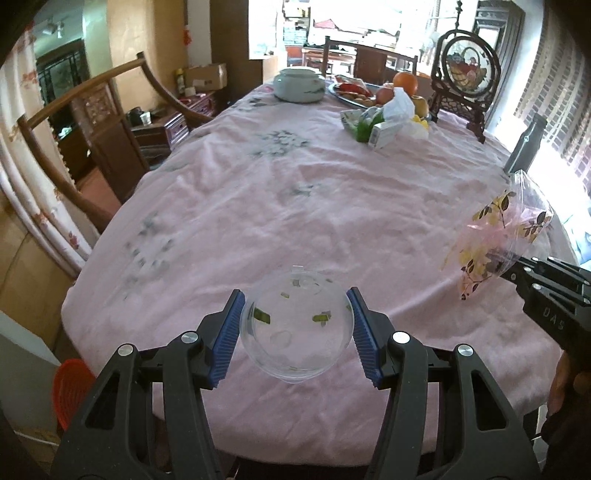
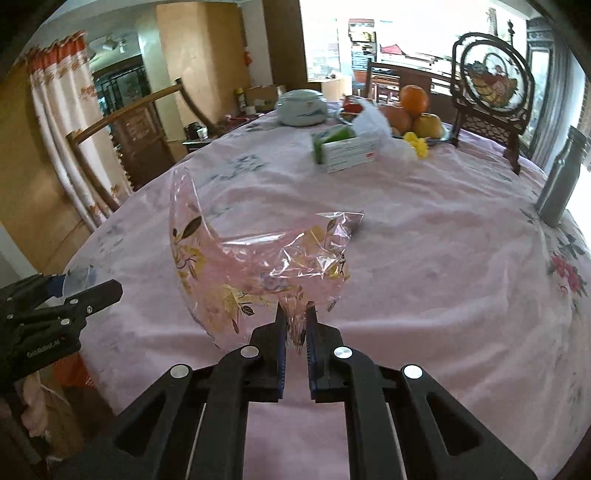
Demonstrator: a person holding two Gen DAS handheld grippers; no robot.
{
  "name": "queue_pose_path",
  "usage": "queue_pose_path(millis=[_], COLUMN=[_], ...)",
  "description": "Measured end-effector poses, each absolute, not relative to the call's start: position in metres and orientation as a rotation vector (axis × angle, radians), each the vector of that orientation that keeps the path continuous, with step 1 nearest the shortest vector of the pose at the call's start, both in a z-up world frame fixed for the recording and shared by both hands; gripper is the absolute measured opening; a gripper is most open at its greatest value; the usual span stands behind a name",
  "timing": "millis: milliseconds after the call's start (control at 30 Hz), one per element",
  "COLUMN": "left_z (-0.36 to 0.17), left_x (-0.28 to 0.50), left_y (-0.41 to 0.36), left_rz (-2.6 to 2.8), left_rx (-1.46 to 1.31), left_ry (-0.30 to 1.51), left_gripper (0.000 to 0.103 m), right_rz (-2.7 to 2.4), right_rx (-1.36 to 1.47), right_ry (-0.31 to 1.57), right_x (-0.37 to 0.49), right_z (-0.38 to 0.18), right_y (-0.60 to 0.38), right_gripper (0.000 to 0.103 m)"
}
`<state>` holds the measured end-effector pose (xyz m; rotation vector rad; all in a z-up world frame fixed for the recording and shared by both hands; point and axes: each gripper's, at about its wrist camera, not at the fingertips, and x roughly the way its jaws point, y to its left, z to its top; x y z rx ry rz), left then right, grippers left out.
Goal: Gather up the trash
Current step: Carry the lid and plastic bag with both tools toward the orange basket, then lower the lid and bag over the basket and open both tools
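Left gripper (image 1: 295, 325) clamps the clear plastic dome (image 1: 295, 325), right gripper (image 2: 295, 325) pinches the floral wrapper (image 2: 255, 266); carry both level past the table's near edge.

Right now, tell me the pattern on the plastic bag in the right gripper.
Clear pinkish film printed with yellow and dark leaves; the plastic bag shows best in the right wrist view.

A: Daylight pours in from the windows (image 1: 369, 22) at the far end and right, blown out white.
B: Fisheye bends the edges, corners go black; the curtain (image 2: 70, 122) looks smeared.
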<state>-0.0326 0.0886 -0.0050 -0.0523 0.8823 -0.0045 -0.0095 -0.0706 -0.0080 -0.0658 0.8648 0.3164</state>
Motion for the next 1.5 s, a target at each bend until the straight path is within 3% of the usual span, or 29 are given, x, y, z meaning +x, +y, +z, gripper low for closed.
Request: queue_pose_path(millis=[1000, 1500], left_z=[-0.003, -0.027], left_x=[-0.123, -0.198], left_y=[0.222, 0.347], left_rz=[0.215, 0.478], left_rx=[-0.221, -0.381], left_ry=[0.821, 0.803], left_gripper=[0.056, 0.056], right_rz=[0.611, 0.899], right_rx=[-0.247, -0.419], right_ry=[0.84, 0.85], right_x=[-0.08, -0.122], right_z=[0.004, -0.012], right_y=[0.095, 0.255], right_gripper=[0.01, 0.01])
